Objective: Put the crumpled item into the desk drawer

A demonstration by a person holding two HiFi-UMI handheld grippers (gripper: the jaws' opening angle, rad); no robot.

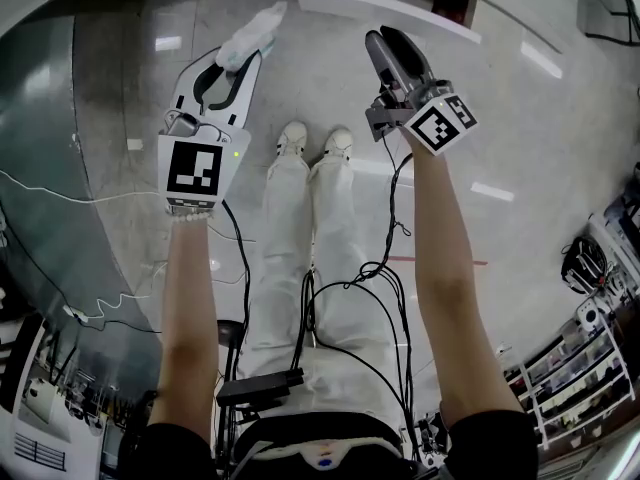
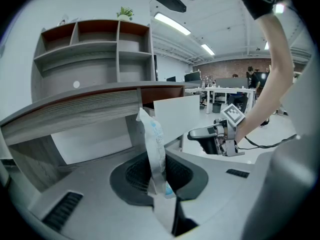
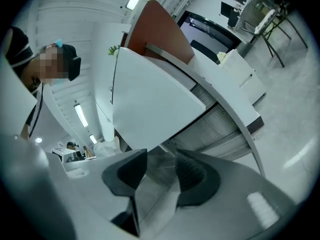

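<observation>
Over grey floor (image 1: 540, 148), left gripper (image 1: 236, 63) jaws clamp crumpled item (image 2: 155, 144); right gripper (image 1: 393, 40) gapes.

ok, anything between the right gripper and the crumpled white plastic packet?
Nothing: head view shows only bare grey floor between right gripper and crumpled packet.

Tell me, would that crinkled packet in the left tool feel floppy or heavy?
Probably light: the packet stands upright with the left tool pinching only its bottom end. Likely crushable: its film is wrinkled. Possibly slippery, looking glossy.
</observation>
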